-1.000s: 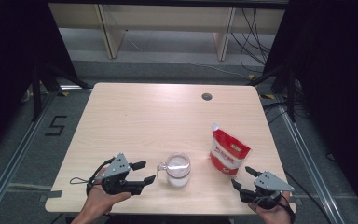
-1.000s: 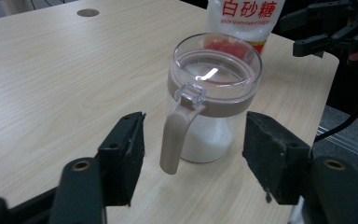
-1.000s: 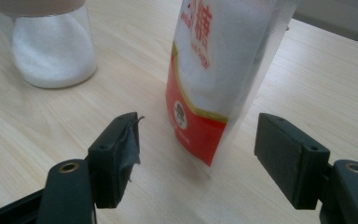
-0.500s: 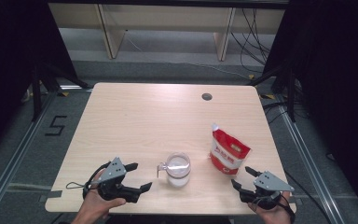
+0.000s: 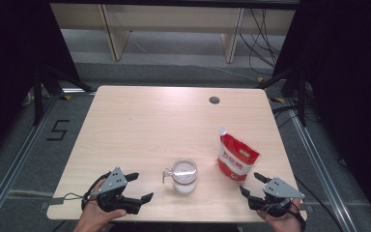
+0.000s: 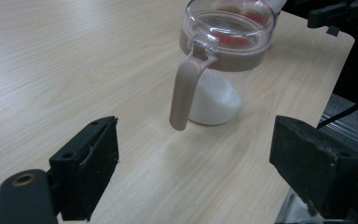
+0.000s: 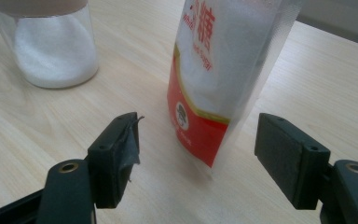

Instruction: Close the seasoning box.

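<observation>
Nothing is in hand yet, so any work with these things looks unstarted. The lidded jar [image 5: 184, 174], partly filled with white grains, stands near the table's [image 5: 140, 121] front edge. The upright red sugar pouch [image 5: 236, 159] stands just to the jar's right. The left tool [image 5: 131, 187], jaws apart, faces the jar's handle [image 6: 186, 88]. The right tool [image 5: 252, 184], jaws apart, faces the pouch.
</observation>
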`<state>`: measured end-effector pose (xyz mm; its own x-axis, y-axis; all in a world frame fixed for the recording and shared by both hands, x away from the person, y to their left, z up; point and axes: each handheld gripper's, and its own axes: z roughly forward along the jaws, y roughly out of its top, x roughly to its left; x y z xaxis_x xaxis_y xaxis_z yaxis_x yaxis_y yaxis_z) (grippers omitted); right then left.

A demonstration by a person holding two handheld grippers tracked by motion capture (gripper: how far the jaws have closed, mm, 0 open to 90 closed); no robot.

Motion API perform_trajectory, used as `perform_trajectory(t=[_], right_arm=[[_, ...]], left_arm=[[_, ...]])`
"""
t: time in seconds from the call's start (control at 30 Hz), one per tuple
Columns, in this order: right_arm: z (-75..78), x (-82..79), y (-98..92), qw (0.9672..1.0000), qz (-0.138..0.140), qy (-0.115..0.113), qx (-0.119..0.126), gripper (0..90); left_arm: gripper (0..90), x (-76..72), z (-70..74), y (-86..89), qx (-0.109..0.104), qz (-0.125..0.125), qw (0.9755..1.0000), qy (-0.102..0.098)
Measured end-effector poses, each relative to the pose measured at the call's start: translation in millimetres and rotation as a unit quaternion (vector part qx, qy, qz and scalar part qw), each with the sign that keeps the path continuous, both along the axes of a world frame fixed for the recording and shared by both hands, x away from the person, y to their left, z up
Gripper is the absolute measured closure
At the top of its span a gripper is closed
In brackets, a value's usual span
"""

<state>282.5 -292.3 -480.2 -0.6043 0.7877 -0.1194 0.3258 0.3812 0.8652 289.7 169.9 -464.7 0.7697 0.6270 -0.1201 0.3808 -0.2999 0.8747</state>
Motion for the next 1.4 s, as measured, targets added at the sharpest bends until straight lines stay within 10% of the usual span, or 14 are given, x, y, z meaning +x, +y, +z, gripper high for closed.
perform_trajectory(t=[0.37,1.4], right_arm=[[0.0,-0.3,-0.5,1.0,0.0,0.001,0.003,31.1],[-1.5,0.6,-2.4,0.9999,0.001,0.01,0.008,27.2]], left_arm=[[15.2,-8.9,-9.6,2.9,0.036,0.004,0.9993,0.004],[15.3,-12.5,-16.9,2.7,0.037,0.015,0.9991,0.015]])
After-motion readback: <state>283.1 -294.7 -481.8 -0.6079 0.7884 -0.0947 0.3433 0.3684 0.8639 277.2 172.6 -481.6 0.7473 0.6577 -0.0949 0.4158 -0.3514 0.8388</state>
